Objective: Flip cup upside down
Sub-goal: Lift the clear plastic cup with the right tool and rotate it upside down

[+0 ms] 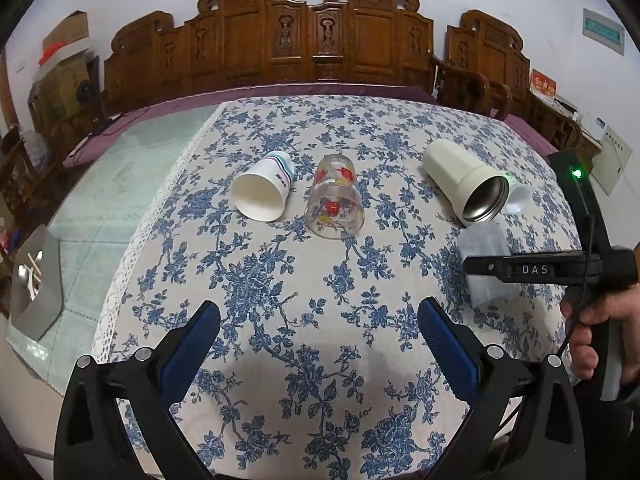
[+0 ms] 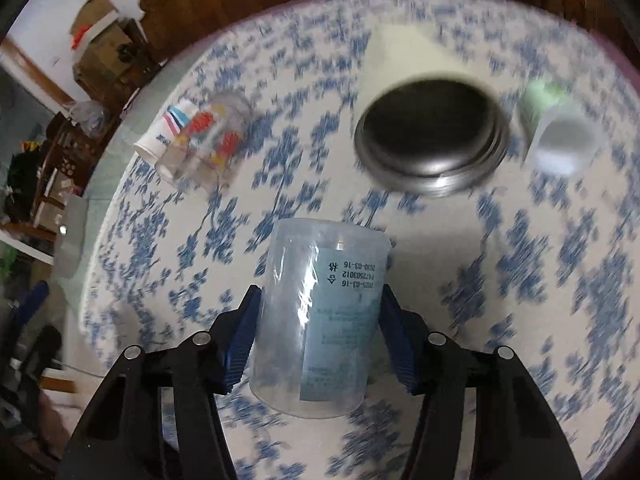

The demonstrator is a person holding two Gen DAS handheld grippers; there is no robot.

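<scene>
Motion blur smears the tablecloth (image 2: 560, 280) and the lying cups (image 2: 200, 148).

Clear plastic cup (image 2: 318, 316), see-through, printed label strip down one side with date text reading upside down in right wrist view. Held off the surface (image 2: 520, 280) between blue-padded fingers (image 2: 240, 344) of right gripper (image 2: 316, 340), clamped on both side walls. Cup axis runs roughly along the fingers; one round end points away toward the lying cups, other end sits near the camera. Which end is the mouth: cannot tell. In left wrist view the same cup (image 1: 486, 268) shows pale, partly hidden behind the gripper bar.
</scene>
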